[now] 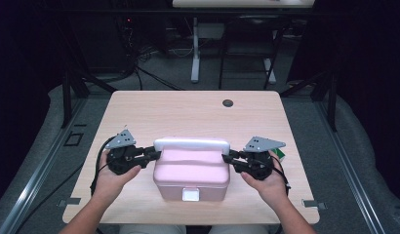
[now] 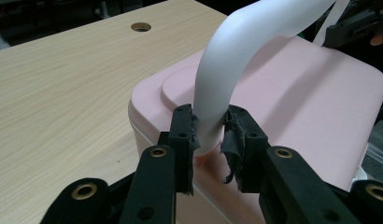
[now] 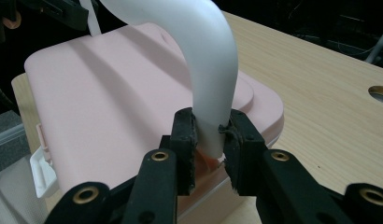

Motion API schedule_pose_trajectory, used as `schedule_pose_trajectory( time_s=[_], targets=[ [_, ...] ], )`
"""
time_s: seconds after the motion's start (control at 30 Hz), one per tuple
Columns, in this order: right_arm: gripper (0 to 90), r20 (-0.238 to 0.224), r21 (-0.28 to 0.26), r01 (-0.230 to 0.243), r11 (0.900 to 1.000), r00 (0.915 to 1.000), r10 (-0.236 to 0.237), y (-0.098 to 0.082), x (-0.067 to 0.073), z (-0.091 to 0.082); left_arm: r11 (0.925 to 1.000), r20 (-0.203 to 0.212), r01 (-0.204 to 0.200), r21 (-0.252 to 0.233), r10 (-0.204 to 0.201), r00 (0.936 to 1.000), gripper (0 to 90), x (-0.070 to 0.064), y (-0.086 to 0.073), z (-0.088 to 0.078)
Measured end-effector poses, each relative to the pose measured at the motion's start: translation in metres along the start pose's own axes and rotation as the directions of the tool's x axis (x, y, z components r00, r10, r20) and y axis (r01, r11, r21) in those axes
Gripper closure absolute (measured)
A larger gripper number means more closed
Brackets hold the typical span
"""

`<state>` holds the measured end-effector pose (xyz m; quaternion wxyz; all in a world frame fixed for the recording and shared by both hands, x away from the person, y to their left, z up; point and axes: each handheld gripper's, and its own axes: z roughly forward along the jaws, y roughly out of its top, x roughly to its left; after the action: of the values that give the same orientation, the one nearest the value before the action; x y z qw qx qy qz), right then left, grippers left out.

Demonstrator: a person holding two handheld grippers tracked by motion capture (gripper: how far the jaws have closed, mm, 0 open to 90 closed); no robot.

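Pink box (image 1: 190, 174), white handle (image 1: 191, 144) crosswise

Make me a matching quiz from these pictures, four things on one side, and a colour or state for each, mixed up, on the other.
Things:
1. box
2. handle
3. table
4. left gripper

Colour or state:
A. light wood with a round hole
B. pink, lid down
C. shut on one end of the handle
D. white, raised in an arch

Pairs: 1-B, 2-D, 3-A, 4-C

A lab-like recording room: a bare wooden table (image 1: 188, 112) amid dark curtains, floor cables (image 1: 154, 73) and metal stands (image 1: 195, 48).
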<state>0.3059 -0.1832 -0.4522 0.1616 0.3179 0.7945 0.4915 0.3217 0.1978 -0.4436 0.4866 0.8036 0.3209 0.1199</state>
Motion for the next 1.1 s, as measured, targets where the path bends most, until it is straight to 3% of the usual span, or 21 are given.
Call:
schedule_pose_trajectory(
  time_s=[0.43,0.8,1.1],
  targets=[
    [74.4,0.003,0.000,0.019,1.000,0.9998,-0.019,0.000,0.004,0.000,0.9999,-0.009,-0.008,0.008,0.009,0.9999,73.3,-0.002,-0.001,-0.003],
    [74.3,0.002,-0.023,0.004,1.000,1.0000,-0.004,0.011,0.001,-0.002,0.9998,-0.017,-0.021,0.009,0.021,0.9996,73.3,0.000,0.013,-0.007],
    [74.1,0.006,-0.032,-0.009,0.999,0.9999,0.009,0.019,-0.001,-0.004,0.9999,-0.002,0.009,0.011,-0.009,1.0000,73.3,0.004,0.022,-0.008]
  ],
)
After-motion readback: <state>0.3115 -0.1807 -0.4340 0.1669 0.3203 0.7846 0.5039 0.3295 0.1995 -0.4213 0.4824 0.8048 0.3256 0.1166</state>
